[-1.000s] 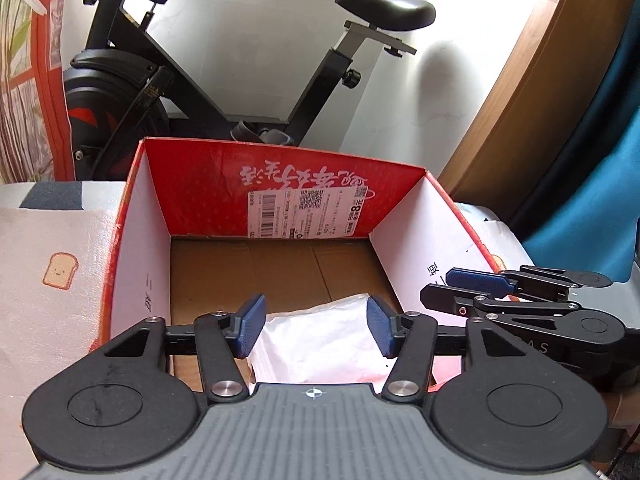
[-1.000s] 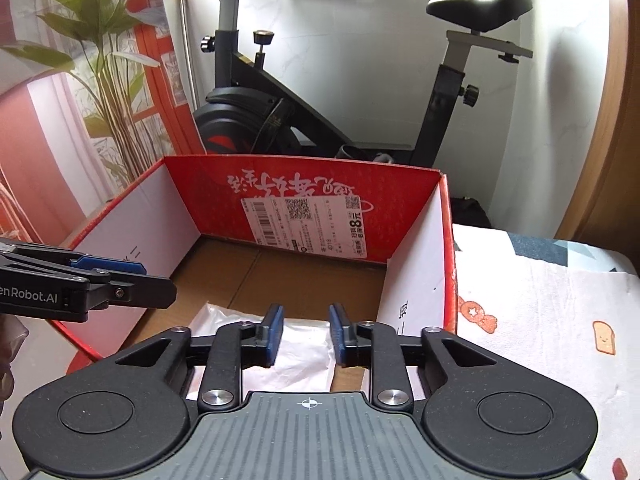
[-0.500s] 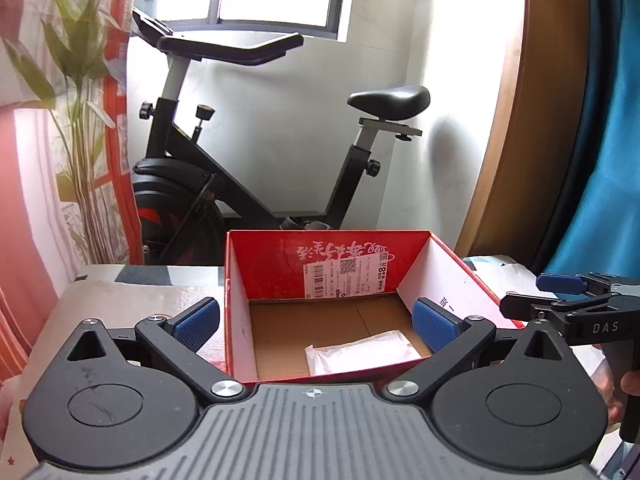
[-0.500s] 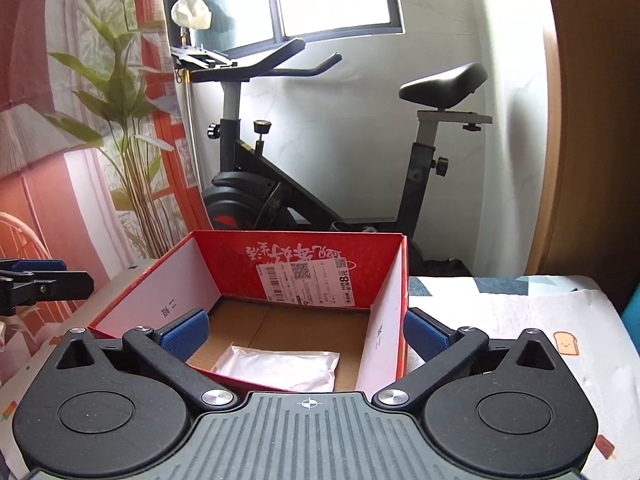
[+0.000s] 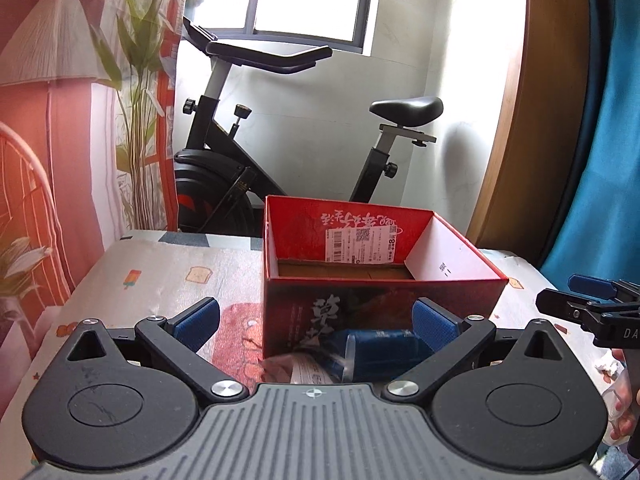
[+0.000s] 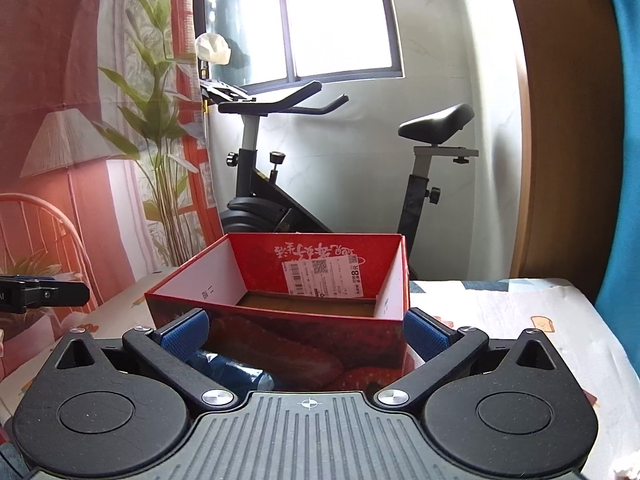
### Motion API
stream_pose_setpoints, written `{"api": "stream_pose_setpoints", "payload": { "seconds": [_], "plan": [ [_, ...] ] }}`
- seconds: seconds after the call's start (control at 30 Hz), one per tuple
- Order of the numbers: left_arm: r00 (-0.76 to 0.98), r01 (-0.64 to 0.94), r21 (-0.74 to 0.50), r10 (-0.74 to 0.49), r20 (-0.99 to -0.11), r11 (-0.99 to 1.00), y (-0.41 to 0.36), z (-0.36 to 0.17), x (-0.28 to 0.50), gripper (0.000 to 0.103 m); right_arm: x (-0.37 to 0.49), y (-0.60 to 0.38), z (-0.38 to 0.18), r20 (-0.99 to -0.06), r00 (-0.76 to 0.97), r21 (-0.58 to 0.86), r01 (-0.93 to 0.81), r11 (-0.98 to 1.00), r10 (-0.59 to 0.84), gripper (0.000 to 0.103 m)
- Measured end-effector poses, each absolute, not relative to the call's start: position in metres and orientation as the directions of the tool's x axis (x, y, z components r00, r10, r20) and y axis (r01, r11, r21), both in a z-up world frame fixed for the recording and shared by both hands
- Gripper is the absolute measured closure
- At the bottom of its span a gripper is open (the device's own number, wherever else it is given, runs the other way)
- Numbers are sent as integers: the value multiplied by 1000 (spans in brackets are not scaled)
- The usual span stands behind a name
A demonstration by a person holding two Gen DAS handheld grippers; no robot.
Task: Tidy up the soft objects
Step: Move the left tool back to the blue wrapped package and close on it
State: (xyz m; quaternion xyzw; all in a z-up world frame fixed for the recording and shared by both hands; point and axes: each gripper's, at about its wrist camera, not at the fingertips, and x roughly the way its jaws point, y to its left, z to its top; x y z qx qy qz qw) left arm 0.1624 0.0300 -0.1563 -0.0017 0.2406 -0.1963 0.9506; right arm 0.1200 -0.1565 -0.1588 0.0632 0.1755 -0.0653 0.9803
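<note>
Both grippers, left gripper and right gripper, gape empty before the red box; only the left view shows a hand.

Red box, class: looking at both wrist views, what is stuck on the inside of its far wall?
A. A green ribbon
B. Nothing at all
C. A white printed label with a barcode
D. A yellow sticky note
C. A white printed label bearing a barcode and a square code sits on the inner face of the far wall of the red box, and the same label shows in the right wrist view.
</note>
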Motion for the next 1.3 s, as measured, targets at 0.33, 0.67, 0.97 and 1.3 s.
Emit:
{"api": "stream_pose_setpoints", "payload": {
  "seconds": [0.33,0.67,0.97,1.3],
  "plan": [
    [781,329,-154,-361,-511,932,45,-188,129,0,75,-133,-203,-405,905,120,192,974,-128,0],
    [757,315,-167,-354,-550,934,47,-198,142,0,77,-134,-225,-453,885,137,188,973,-107,1],
    [733,337,-194,-386,-561,921,37,-198,170,0,105,-138,-231,-481,874,128,145,981,-67,5],
    [678,417,-207,-455,-578,885,11,-203,196,8,139,-140,-233,-491,871,116,94,989,-25,13]
  ]
}}
